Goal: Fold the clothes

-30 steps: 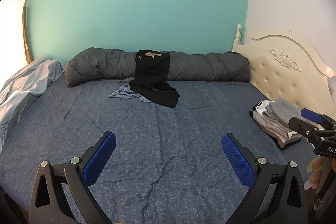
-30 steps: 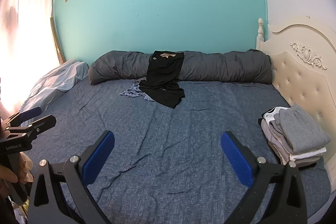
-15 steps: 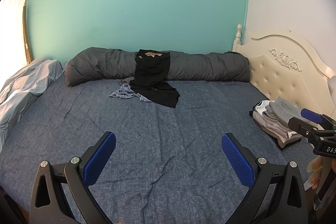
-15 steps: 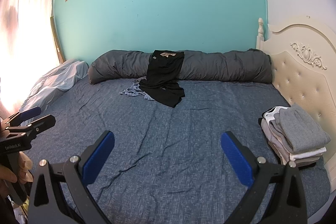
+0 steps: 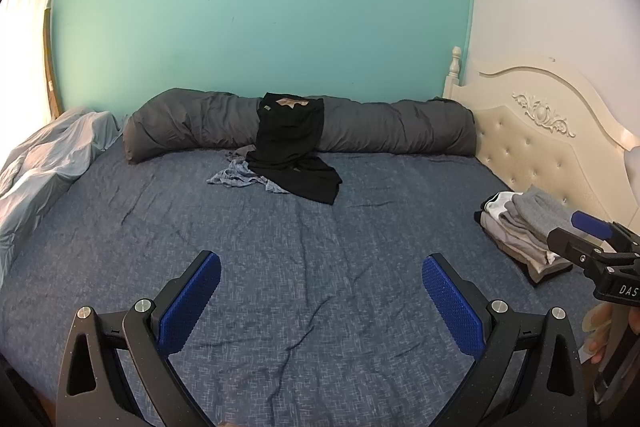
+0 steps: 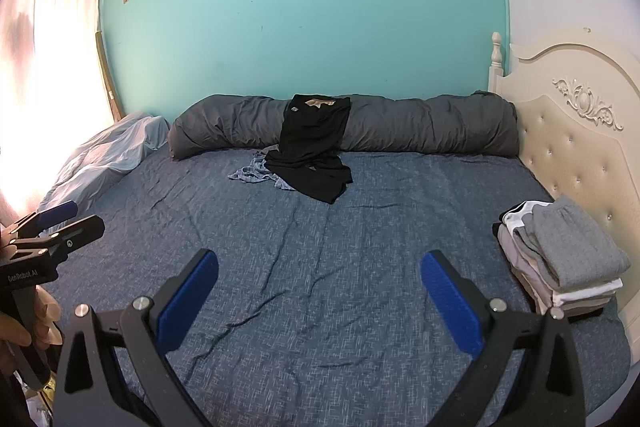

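The left claw (image 5: 321, 301), black-framed with blue ribbed pads, hangs released above the near part of a bed covered with a crumpled dark blue woven sheet (image 5: 280, 247), its two fingers spread wide and grasping nothing. The right claw (image 6: 319, 299), of the same build, is likewise spread wide and empty over that bed. Each claw shows at the edge of the other's view, held by a hand (image 6: 24, 323) on its handle.

Taking the long rolled grey duvet (image 5: 400, 131) along the teal wall as the landmark: a black garment (image 5: 294, 151) is draped over the middle of the duvet and spills down onto the sheet in front of it. Just beside that garment's lower left edge, touching it and partly tucked under it, lies a small crumpled blue-grey garment (image 5: 236, 177). Well to the right of the duvet's right end and nearer the claws, against the cream tufted headboard (image 6: 580, 155), stands a neat stack of folded clothes (image 6: 560, 263) in grey, white and beige, a grey piece on top. Beyond the duvet's left end, a pale blue rumpled blanket (image 6: 108, 159) lies along the edge of the bed by a sunlit curtain (image 6: 44, 47).
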Demonstrator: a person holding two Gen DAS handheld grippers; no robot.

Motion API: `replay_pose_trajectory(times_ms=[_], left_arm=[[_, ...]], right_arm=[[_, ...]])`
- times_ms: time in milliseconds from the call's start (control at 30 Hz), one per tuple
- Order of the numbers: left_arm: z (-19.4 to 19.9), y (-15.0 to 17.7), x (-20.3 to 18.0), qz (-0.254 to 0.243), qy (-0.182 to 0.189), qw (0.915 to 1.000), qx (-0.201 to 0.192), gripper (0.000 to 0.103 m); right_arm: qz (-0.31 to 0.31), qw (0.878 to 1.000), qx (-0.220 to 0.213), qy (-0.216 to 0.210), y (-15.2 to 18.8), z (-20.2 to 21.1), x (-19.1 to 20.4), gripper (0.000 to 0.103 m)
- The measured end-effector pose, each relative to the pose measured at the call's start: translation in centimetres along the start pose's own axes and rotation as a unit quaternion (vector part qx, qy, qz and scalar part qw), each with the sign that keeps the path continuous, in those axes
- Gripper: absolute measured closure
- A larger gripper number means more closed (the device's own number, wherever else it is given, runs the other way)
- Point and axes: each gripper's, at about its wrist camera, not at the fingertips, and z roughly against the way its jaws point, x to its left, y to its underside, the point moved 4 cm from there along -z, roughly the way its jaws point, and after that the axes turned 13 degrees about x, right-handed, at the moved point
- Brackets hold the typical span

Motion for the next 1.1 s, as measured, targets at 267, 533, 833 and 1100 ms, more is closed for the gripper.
replay_pose_trajectory(times_ms=[267,533,833,1100], left_arm=[[0.1,-0.4,0.0,0.000,0.000,1.0000,0.001,0.000],[-0.7,-0.5,0.9,0.015,0.008,0.9998,0.009,0.000],[-3.1,-1.0,2.6,0.039,0.007,0.9990,0.022,0.000],[-7.4,-2.5,4.9,0.066,0.014,0.9975,0.020,0.000]], right_arm=[[0.003,1.000,0.002,-0.001,0.0,0.0,0.0,0.001],[-0.002,1.000,0.016,0.000,0.2,-1.3,-0.7,0.001],[-0.006,0.999,0.043,-0.006,0.1,-4.8,-1.6,0.001],[-0.005,0.997,0.072,-0.026,-0.7,-11.2,-2.9,0.001]])
